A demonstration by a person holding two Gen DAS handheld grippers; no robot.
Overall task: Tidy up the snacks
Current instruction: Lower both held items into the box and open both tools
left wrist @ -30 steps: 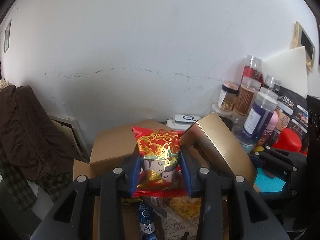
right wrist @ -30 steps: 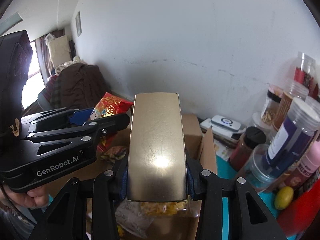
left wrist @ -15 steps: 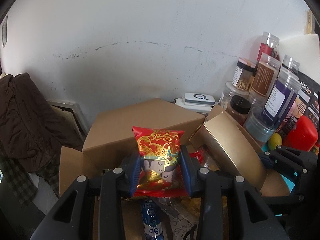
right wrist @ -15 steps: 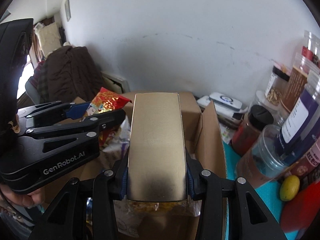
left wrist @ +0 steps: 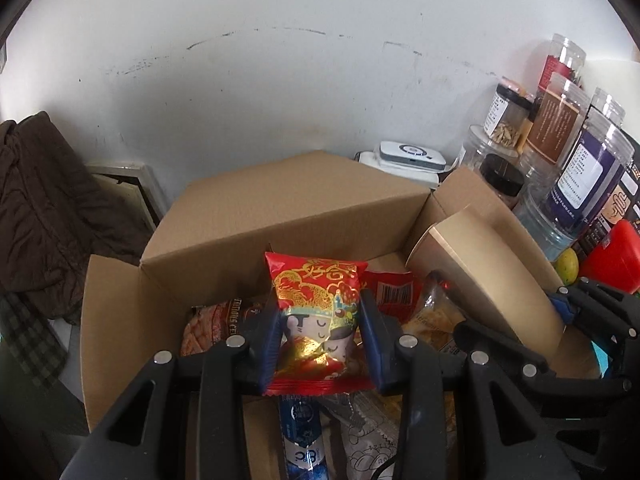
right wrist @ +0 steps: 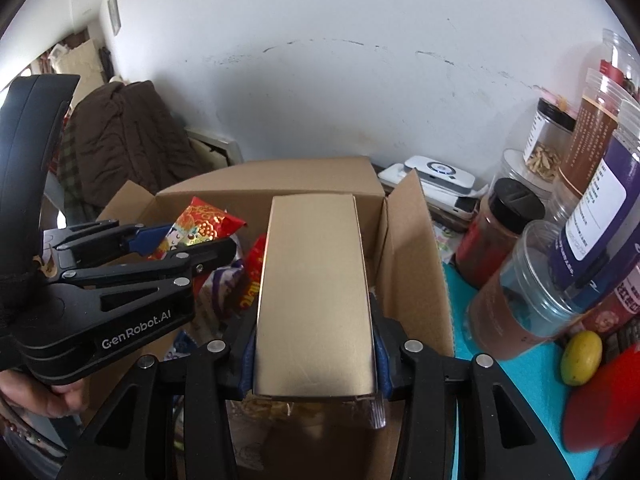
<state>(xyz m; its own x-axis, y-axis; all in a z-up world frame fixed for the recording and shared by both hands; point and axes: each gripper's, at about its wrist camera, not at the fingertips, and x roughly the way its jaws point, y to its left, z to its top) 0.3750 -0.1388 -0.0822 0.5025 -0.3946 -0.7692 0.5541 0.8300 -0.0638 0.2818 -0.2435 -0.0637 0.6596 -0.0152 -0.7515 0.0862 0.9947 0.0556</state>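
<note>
While several snacks already lie in the cardboard box point(left wrist: 248, 216), the left hand-held gripper point(left wrist: 318, 334) grips a red packet point(left wrist: 316, 320) and the right hand-held gripper point(right wrist: 314, 354) a gold box point(right wrist: 316, 292), both unplaced.

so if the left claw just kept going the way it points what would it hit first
Probably the pile of snack packets in the cardboard box, just beyond the red packet held in the left claw; depth is unclear.

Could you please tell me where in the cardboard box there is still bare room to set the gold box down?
Bare floor shows only in the cardboard box's right back corner, beyond the gold box. The left and middle are crowded with snack packets.
</note>
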